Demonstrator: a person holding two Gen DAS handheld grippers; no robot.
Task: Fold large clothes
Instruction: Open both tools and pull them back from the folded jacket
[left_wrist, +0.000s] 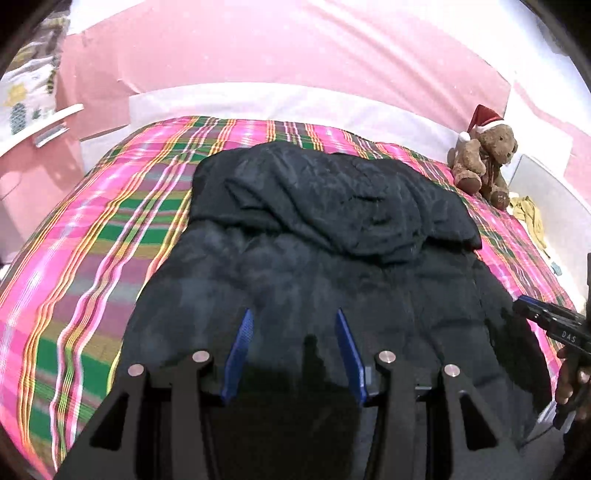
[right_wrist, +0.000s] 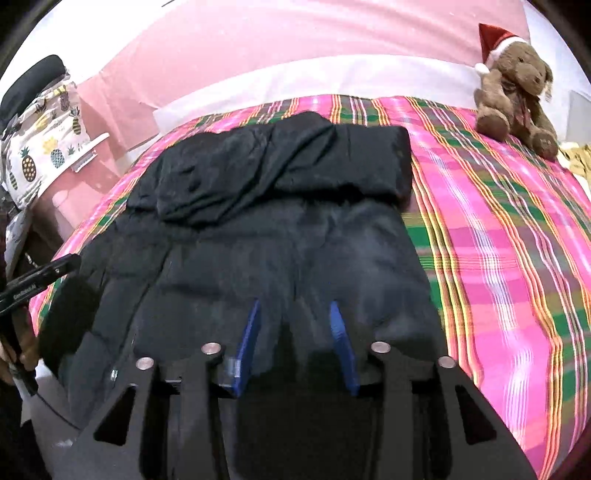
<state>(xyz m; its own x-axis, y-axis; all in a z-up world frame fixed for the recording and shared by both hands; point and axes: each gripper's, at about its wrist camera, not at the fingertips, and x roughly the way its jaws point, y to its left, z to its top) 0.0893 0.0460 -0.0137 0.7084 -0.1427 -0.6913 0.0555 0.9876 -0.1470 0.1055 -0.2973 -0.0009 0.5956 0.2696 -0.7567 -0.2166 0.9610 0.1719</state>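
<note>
Dark padded jacket (left_wrist: 325, 236) lies flat on plaid bed cover (left_wrist: 110, 229), long axis running away from both tongs, hood (right_wrist: 266, 166) end farthest. Left tongs (left_wrist: 293, 354) gaping wide, nothing between blue fingers, poised over near hem, left portion. Right tongs (right_wrist: 295, 343) likewise spread, empty, over hem's right portion. Both about equally near hem. Likely next: pinch hem, carry it toward hood. Teddy bear (right_wrist: 517, 92) sits at far right corner, well apart.
</note>
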